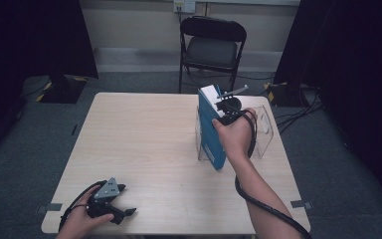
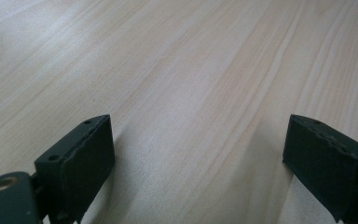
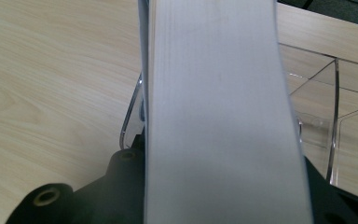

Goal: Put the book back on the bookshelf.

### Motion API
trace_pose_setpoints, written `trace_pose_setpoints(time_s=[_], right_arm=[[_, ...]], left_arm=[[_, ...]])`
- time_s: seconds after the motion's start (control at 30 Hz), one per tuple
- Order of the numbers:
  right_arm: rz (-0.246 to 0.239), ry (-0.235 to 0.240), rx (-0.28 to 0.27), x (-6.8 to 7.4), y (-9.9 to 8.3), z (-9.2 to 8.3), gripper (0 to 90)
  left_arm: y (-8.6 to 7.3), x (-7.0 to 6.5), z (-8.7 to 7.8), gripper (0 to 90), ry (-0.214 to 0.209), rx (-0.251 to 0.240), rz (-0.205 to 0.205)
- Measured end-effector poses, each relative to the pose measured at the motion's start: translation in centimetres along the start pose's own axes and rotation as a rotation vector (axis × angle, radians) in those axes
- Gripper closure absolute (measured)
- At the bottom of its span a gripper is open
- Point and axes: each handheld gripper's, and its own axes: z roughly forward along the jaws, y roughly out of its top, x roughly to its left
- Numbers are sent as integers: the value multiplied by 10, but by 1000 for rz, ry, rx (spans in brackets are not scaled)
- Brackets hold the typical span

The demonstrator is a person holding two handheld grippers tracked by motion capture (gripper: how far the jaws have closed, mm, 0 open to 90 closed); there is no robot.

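Now my right gripper (image 1: 225,110) is closed on the thick blue book (image 1: 210,127), holding it upright at the left end of the clear stand (image 1: 263,130). It looks almost in, but I must still let go. My left gripper (image 1: 123,200) waits wide open, holding nothing, far from the stand.

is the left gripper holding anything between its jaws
No: in the left gripper view the left gripper has its jaws standing wide apart with only the bare wooden table between them.
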Motion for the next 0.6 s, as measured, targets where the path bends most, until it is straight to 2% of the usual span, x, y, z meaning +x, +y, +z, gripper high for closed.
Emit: trace_pose_setpoints(time_s=[0.4, 0.6], right_arm=[[8, -13, -7, 1, -1, -1, 621], [11, -13, -35, 1, 0, 0, 621]], left_arm=[[0, 0, 0, 85, 0, 0, 0], [0, 0, 0, 75, -5, 2, 3]])
